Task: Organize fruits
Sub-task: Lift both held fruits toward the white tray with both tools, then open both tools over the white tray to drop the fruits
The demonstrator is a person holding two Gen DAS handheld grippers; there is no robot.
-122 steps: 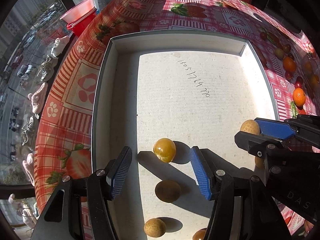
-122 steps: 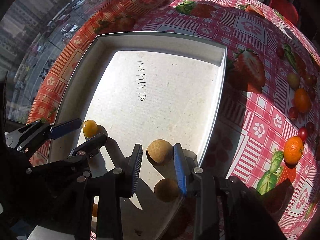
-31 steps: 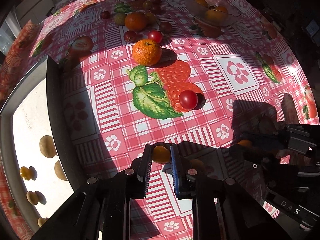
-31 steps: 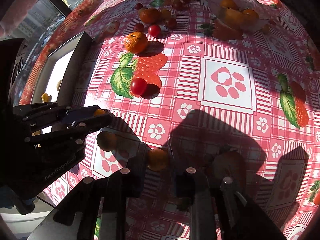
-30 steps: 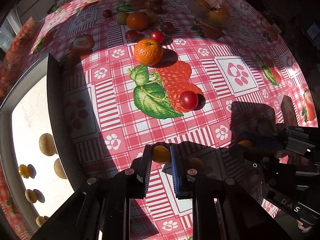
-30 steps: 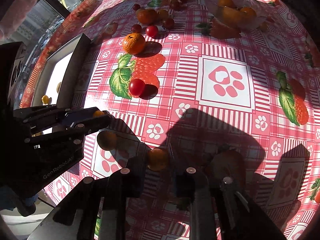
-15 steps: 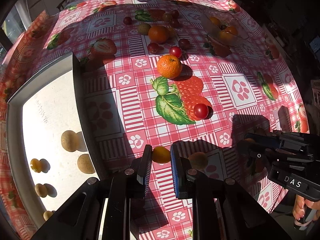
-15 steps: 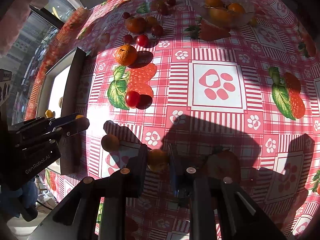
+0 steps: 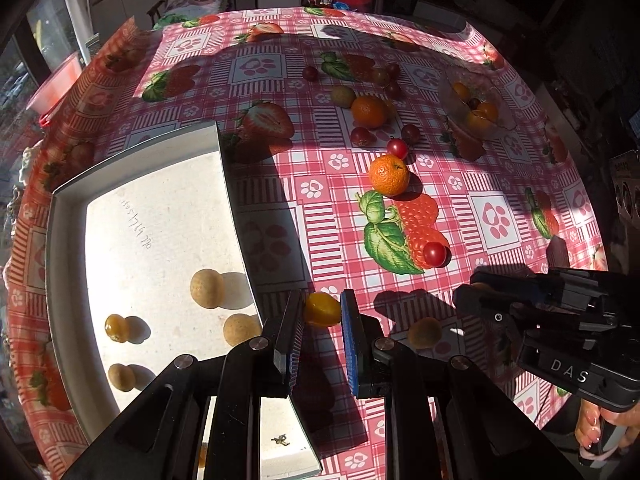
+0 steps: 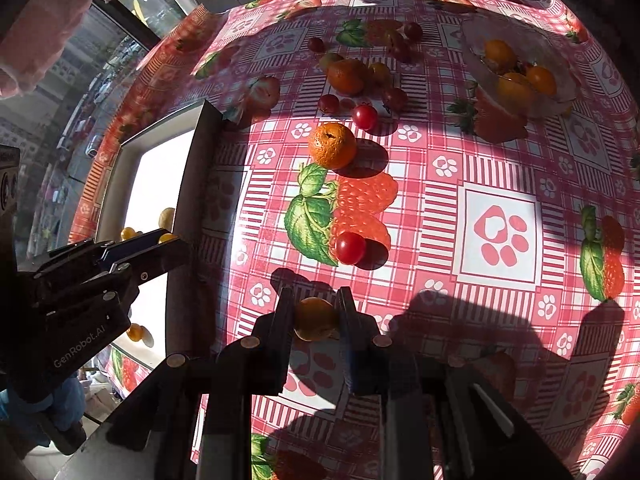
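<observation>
The counter, under a red checked cloth printed with strawberries and paw marks, carries one shallow grey tray at its left edge, reaching the near-left corner; on the tray's pale floor lie four small fruits in the left view: two tan round ones and by its right wall, one amber and one tan toward its left wall; one clear glass bowl with several orange fruits stands near the far-right corner; two mandarins lie mid-counter, the nearer in sun, the farther in shade among dark grapes; two red cherry tomatoes show, one on the printed raspberry, one just beyond the nearer mandarin; the left tool is clenched on a yellow oval tomato, long axis crosswise between the pads, above the cloth just right of the tray's wall; the right tool grips a round orange-tan fruit, roundish, no clear axis, over the near middle of the counter.
</observation>
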